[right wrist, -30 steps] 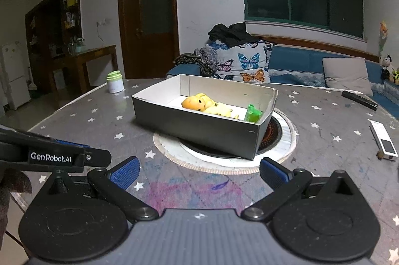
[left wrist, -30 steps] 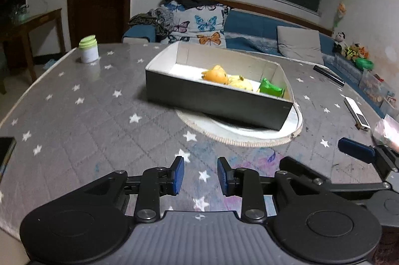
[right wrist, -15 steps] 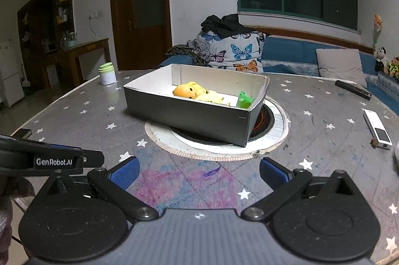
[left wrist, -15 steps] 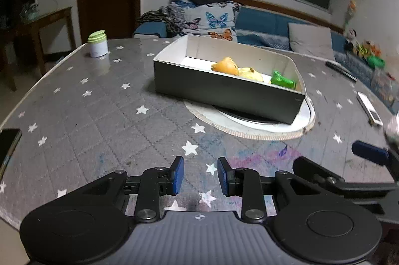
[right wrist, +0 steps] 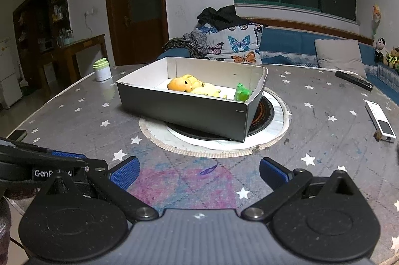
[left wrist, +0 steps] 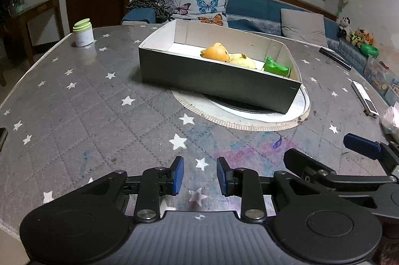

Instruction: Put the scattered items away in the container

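A grey open box (left wrist: 217,80) with white inside sits on a round burner in the middle of the table. In it lie an orange toy (left wrist: 215,55), a yellow toy (left wrist: 243,61) and a green toy (left wrist: 275,66). My left gripper (left wrist: 199,175) hovers over the near table edge, well short of the box, its blue pads a narrow gap apart with nothing between. My right gripper (right wrist: 199,171) is beside it, spread wide and empty. The right wrist view shows the same box (right wrist: 184,110) and green toy (right wrist: 240,92).
A white jar with a green lid (left wrist: 83,33) stands at the far left. A white remote (right wrist: 380,121) and a black remote (right wrist: 354,80) lie at the right. A phone (right wrist: 18,134) rests at the left edge. A sofa lies beyond the table.
Both cameras have shifted slightly, so the box sits a little differently in each view. Neither gripper's jaw gap has changed, and the toys in the box have not moved.
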Available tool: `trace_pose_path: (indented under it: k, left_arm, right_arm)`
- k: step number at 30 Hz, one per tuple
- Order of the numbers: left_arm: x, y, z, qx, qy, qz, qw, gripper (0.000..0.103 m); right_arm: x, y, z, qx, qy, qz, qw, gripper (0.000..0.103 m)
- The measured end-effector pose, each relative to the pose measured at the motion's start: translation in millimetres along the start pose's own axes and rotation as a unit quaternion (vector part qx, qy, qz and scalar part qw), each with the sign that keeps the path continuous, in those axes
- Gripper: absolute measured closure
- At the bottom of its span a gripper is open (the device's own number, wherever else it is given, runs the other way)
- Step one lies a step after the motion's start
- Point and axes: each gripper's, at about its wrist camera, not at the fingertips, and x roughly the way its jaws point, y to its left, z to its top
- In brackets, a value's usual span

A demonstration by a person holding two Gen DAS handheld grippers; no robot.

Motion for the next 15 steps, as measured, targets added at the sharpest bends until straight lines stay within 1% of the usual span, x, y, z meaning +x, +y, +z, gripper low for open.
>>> trace_pose_path:
  k: [15]
  left_arm:
    - [18.8,-0.4,15.8,0.013,0.006,0.010,0.9998,0.072]
  right_arm:
    - [23.0,-5.8,8.1,0.006,0.016,0.002,1.000,0.000]
